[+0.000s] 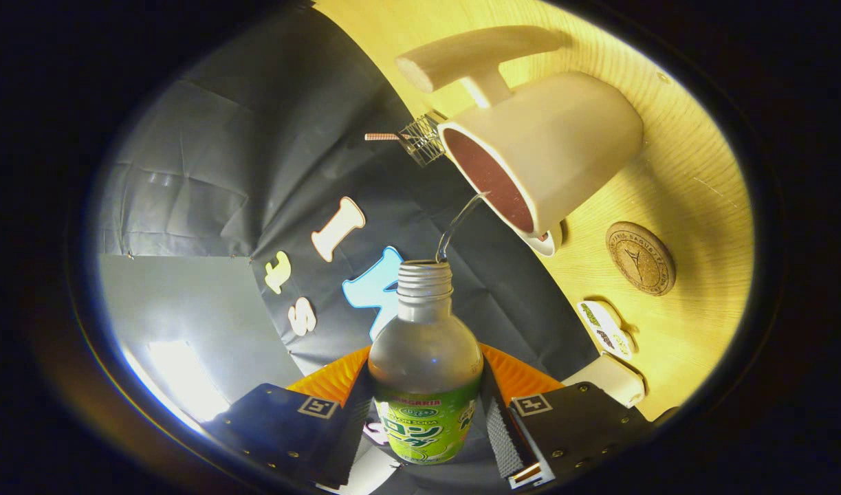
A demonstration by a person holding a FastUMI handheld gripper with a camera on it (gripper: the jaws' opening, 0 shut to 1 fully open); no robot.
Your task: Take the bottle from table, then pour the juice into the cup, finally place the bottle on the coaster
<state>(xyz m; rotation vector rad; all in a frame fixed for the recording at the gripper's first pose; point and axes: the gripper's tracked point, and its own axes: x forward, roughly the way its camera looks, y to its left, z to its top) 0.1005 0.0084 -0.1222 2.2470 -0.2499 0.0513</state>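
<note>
Gripper: the two-finger gripper [426,419] is pinching the bottle, one finger pressing on each side of its labelled lower body; the whole view is tilting, so the table is running up the 1 to 4 o'clock side.

Bottle: the clear plastic bottle with a green label and a bare threaded neck [426,371] is sitting between the fingers, its uncapped mouth pointing toward 12 o'clock, at the cup's lower rim.

Stream: a thin clear stream of liquid [458,225] is arcing from the bottle mouth toward 1 o'clock and landing on the lower inside edge of the cup's opening.

Cup: the cream-coloured cup with a dark reddish-brown inside and a long straight side handle [564,148] is standing on the table at 1 o'clock from the bottle mouth; its rim is lying just beyond the mouth, apart from it, with only the stream bridging the gap.

Saucer: a small cream rim [551,244] is showing just under the cup's lower edge, touching it.

Coaster: the round cork coaster with a stamped mark [640,258] is lying flat on the table at 3 o'clock of the cup, near it but apart, with bare wood all round.

Small items: a small white patterned piece [606,328] and a plain white block [609,378] are lying at 5 o'clock of the coaster, close to the table's near edge.

Wire piece: a small wire mesh object on a thin rod [420,139] is sitting at 9 o'clock of the cup's rim.

Table: the light wooden tabletop [702,192] is showing open grain between cup, coaster and its far edge.
</note>
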